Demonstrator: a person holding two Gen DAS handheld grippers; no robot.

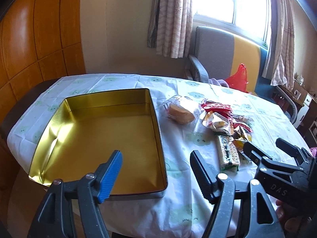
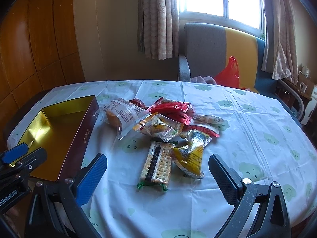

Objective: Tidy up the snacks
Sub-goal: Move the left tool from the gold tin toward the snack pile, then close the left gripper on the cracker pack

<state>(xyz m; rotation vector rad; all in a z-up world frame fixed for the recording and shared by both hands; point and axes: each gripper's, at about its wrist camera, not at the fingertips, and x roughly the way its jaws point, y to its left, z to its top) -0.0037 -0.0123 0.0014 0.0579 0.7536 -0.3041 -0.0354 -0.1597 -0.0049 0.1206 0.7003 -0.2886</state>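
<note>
Right wrist view: snack pile (image 2: 164, 123) sits mid-table on cloud-print tablecloth (image 2: 247, 123). Cracker pack (image 2: 156, 164) lies nearest, yellow pouch (image 2: 190, 156) touching its right edge, red wrappers (image 2: 174, 109) behind, clear-wrapped cake (image 2: 120, 115) at left. Right gripper (image 2: 158, 175) hovers above cloth, jaws wide apart, empty, cracker pack between them. Gold-lined tin (image 2: 59, 130) stands left of pile, nothing inside. Left gripper (image 1: 156, 175) hangs over tin's near right corner (image 1: 158, 178), jaws spread, holding nothing. Armchair (image 2: 206, 49) and red plastic bag (image 2: 227, 73) beyond table.
</note>
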